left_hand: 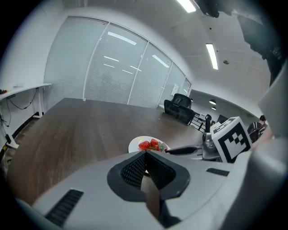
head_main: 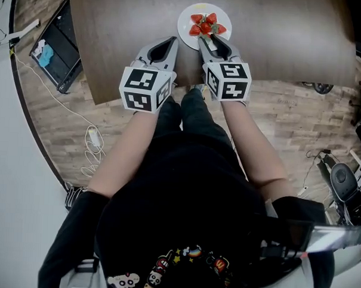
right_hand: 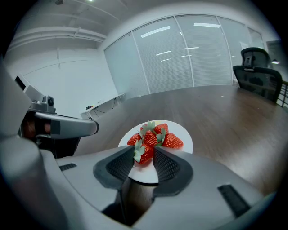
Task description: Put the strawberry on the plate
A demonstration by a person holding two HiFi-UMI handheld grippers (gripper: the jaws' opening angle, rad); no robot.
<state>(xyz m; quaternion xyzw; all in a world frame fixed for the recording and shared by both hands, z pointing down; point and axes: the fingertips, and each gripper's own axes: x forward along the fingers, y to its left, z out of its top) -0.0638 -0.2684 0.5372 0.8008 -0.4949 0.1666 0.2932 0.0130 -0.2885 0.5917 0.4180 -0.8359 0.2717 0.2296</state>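
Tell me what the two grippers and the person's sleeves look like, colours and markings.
The left gripper and right gripper are light grey tapering shells, their jaws lined with black ribbed pads. Each carries a white cube with black square markers at its rear. No cables show on them. The person wears black sleeves that leave the forearms bare.

worn: black short-sleeved top [head_main: 183, 212] (cartoon prints on front), dark trousers [head_main: 191, 114] | rig: grey moulded left gripper [head_main: 171, 41], right gripper [head_main: 206, 40] — black ribbed pads [right_hand: 167, 165] — white cubes [head_main: 146, 88], black square markers
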